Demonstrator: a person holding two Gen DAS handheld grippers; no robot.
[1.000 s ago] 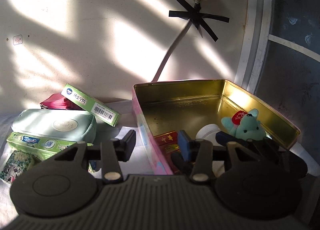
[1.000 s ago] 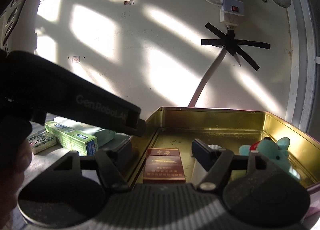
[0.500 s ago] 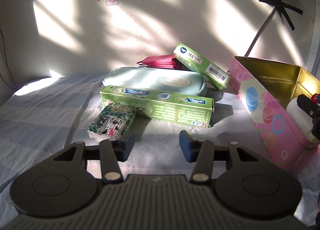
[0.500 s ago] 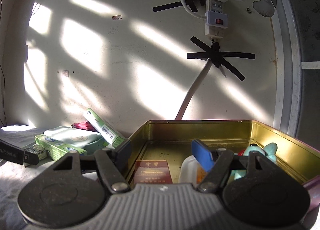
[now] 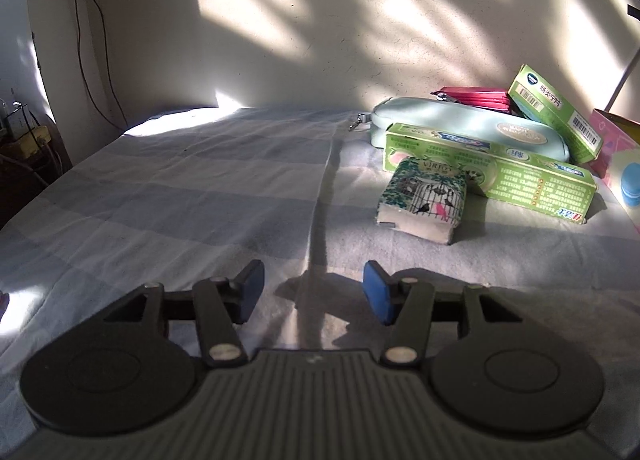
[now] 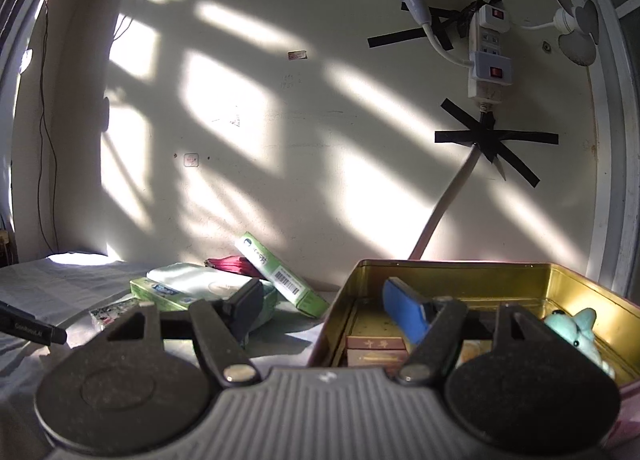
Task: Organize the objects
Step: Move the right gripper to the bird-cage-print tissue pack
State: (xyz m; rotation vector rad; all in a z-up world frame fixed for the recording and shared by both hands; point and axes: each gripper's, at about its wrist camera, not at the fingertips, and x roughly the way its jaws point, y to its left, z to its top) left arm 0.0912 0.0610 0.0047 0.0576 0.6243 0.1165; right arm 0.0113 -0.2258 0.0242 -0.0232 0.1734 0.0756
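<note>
Left wrist: we've swung off the tin (image 5: 618, 164), now cut off at right, and our left gripper (image 5: 314, 292) has just been opening, empty, over the bedsheet (image 5: 180, 196) short of the tissue pack (image 5: 422, 200).

Right wrist: our right gripper (image 6: 328, 310) hangs open, empty, astride the tin's rim, showing the cigarette box (image 6: 374, 348) and teal plush (image 6: 576, 334) inside.

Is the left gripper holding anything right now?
No: the left gripper stands open over the bare bedsheet, and the birdcage-print tissue pack lies untouched ahead of it.
</note>
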